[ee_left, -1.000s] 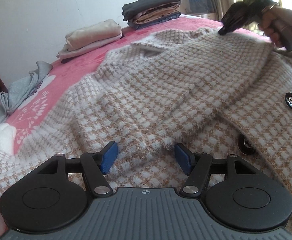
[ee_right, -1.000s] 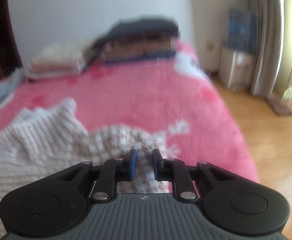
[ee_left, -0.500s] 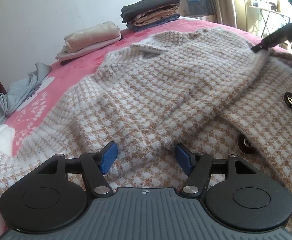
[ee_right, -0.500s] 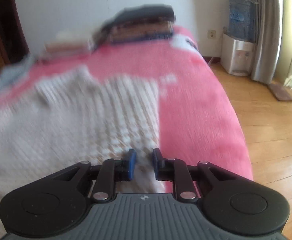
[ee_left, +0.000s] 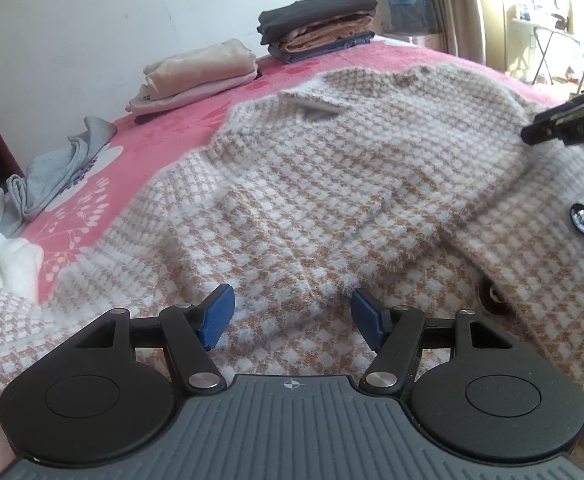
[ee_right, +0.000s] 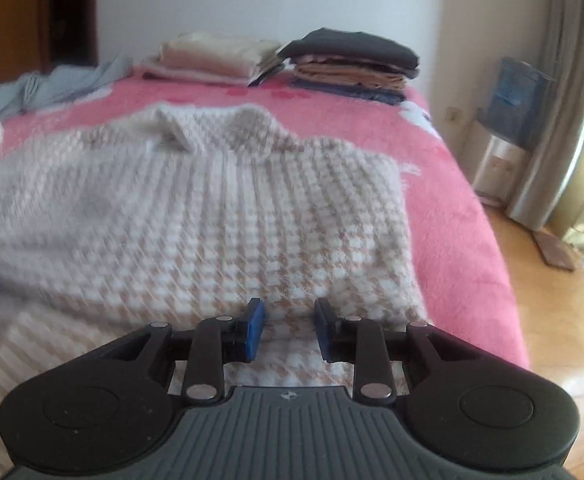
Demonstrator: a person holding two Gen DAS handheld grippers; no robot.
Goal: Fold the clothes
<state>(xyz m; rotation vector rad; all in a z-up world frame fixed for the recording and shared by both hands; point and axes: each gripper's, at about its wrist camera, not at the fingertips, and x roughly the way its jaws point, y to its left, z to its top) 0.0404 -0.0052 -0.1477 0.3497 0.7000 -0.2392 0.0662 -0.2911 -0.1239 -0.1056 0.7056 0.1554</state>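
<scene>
Fuzzy knit cardigan (ee_left: pixel 331 184), shiny metal snap button (ee_left: pixel 583 219); plush pink blanket (ee_right: pixel 451 208); glossy wood floor (ee_right: pixel 551 312).

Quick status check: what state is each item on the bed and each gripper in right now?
Checked cardigan: spread on the bed, one side folded over.
Cream stack: folded.
Dark stack: folded.
Grey garment: crumpled, unfolded.
White garment: crumpled.
Left gripper: open, holding nothing.
Right gripper: open, over the cardigan.

The left gripper (ee_left: pixel 293 317) sits low with its blue pads wide apart. The right gripper (ee_right: pixel 288 329) has a narrower gap, holding nothing.
</scene>
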